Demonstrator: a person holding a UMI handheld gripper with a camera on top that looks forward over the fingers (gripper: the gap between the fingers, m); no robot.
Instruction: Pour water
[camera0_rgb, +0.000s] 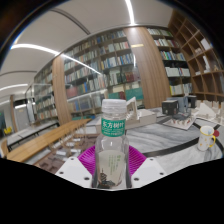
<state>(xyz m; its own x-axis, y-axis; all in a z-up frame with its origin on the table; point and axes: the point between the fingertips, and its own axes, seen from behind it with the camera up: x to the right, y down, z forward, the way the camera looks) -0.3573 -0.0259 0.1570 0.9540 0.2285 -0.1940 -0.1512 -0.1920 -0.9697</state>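
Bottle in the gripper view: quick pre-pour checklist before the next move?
1. Claw on the bottle: ok, both pink pads appear pressed against its sides.
2. Bottle upright: ok, it stands vertical between the fingers.
3. Cap: not ok for pouring, the white cap looks to be on.
4. Water level: cannot tell, the green label covers the middle.
5. Target vessel: cannot tell; a white cup stands beyond on the table, but whether it is the target is unclear.
6. Path ahead: ok, nothing stands close in front of the bottle.
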